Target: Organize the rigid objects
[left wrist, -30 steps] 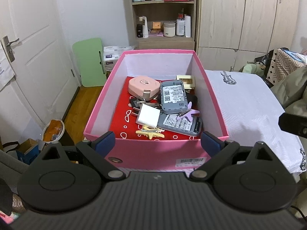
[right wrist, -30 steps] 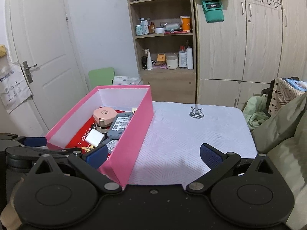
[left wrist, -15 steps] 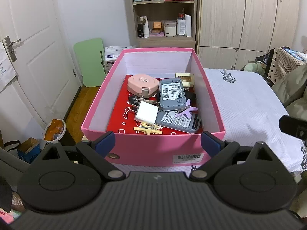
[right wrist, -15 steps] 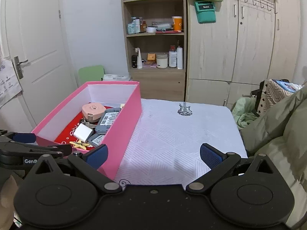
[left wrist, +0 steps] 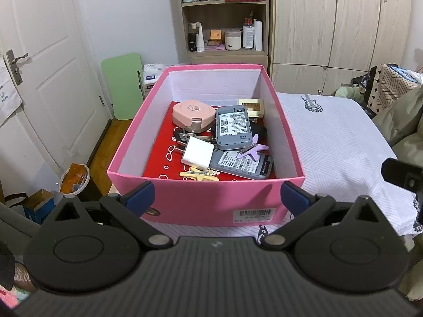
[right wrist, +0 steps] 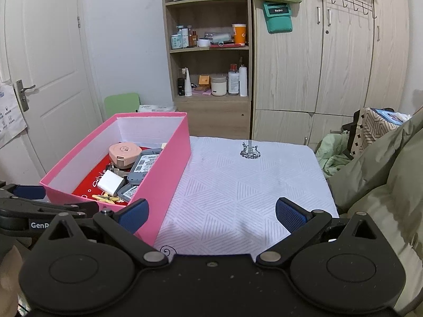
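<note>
A pink cardboard box (left wrist: 211,66) stands on the white cloth at the table's left end. Inside lie a pink round tape measure (left wrist: 193,112), two grey devices (left wrist: 232,128), a white charger plug (left wrist: 197,153), a purple star clip (left wrist: 253,148), a yellow clip (left wrist: 198,175) and keys. My left gripper (left wrist: 216,195) hovers just before the box's near wall; its jaws are opening and nothing is between them. My right gripper (right wrist: 211,212) is open over bare cloth, to the right of the box (right wrist: 169,169).
The white patterned cloth (right wrist: 238,185) covers the table to the right of the box. Olive bedding (right wrist: 383,174) and a patterned bag lie at the right edge. Behind stand a shelf unit (right wrist: 208,79), wardrobes and a white door; floor clutter lies at the left.
The left wrist view now shows more of the box's near wall, and the left fingers stand slightly wider apart. In the right wrist view the box has shifted leftward.
</note>
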`<action>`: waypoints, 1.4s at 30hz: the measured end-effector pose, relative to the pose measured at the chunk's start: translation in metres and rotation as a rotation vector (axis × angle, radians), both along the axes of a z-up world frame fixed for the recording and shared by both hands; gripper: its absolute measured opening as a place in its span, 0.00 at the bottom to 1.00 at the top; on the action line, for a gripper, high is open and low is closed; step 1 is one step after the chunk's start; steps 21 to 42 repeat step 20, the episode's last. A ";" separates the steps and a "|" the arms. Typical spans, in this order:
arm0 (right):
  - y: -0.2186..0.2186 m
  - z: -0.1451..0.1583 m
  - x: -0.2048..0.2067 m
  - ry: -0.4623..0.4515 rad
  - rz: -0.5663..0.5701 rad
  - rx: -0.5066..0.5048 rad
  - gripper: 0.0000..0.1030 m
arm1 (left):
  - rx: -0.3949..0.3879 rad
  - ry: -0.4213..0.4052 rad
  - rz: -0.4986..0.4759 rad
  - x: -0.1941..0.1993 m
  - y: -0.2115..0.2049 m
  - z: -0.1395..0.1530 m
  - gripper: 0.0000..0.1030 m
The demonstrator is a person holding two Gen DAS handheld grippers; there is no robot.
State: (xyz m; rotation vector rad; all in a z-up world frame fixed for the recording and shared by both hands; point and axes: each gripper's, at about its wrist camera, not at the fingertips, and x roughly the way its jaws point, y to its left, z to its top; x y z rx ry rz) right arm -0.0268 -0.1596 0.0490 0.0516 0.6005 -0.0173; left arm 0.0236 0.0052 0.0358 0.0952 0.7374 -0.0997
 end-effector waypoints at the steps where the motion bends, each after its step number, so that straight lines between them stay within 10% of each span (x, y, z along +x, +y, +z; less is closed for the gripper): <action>1: 0.000 0.000 0.000 0.002 0.000 0.000 1.00 | -0.001 0.000 0.001 -0.001 0.000 0.000 1.00; 42: -0.002 -0.005 0.005 0.024 -0.020 -0.003 1.00 | 0.007 -0.020 0.010 -0.003 0.002 0.000 1.00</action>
